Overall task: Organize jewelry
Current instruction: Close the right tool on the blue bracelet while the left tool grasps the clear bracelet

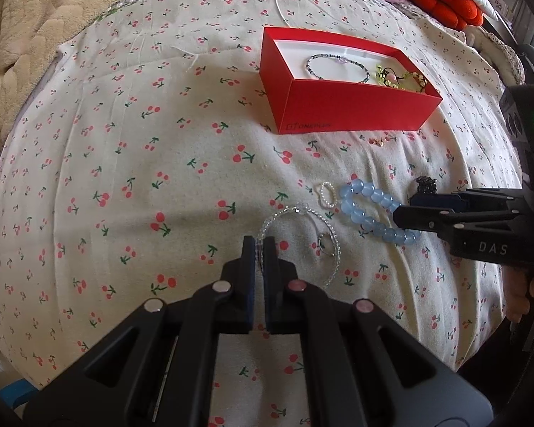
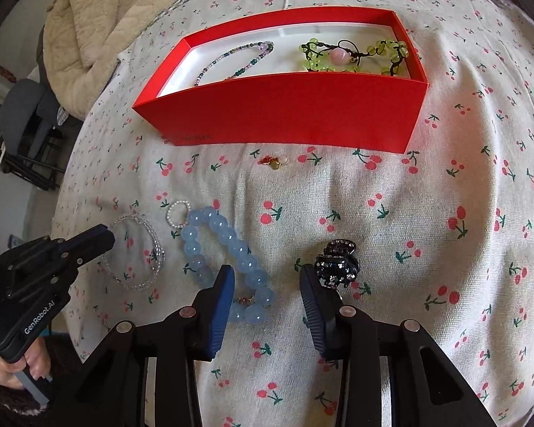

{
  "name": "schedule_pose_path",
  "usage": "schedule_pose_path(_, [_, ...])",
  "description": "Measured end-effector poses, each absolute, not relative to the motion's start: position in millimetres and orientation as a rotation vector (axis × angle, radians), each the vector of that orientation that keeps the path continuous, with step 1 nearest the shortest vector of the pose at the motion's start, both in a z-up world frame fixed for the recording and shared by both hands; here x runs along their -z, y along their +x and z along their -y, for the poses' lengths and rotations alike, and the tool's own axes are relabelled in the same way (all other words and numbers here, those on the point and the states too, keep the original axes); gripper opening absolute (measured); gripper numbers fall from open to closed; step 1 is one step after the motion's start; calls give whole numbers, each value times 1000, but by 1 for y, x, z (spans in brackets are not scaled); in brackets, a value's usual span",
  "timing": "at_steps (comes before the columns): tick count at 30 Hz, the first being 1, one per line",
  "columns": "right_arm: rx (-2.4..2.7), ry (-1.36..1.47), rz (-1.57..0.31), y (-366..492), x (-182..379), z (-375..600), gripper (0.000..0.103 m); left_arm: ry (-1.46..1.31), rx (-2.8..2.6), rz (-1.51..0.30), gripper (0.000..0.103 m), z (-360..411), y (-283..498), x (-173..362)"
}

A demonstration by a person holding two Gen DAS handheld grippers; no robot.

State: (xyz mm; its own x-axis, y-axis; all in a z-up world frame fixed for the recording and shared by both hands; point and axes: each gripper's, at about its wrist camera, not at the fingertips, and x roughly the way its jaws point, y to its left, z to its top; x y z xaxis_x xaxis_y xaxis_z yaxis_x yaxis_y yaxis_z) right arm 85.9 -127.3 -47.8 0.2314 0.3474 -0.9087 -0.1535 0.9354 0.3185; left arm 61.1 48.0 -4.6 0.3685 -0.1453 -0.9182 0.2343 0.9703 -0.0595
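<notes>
The left gripper is pinched shut on the clear beaded bracelet; lift it straight before crossing to the red cardboard box. The right gripper stands half open, empty.

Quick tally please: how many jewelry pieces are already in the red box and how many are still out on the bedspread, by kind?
In the red box: 2 bracelets, purple-green beaded and green beaded.
On the bedspread, bracelets: 2, blue bead bracelet and clear bead bracelet.
Small pearl ring: 1
Small red-gold charm: 1
Dark hair claw: 1
Total: 7
</notes>
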Motion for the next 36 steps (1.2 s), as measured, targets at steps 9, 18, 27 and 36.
schedule_pose_path(9, [-307, -63, -1213, 78, 50, 98, 35, 94, 238, -1181, 5, -45, 63, 9])
schedule_pose_path(18, [-331, -209, -1167, 70, 49, 74, 14, 93, 234, -1178, 5, -46, 64, 10])
schedule_pose_path(27, [-356, -180, -1131, 64, 29, 74, 12, 69, 253, -1134, 5, -47, 64, -5])
schedule_pose_path(36, [-397, -126, -1034, 58, -17, 82, 12, 46, 271, -1078, 5, -45, 67, -26])
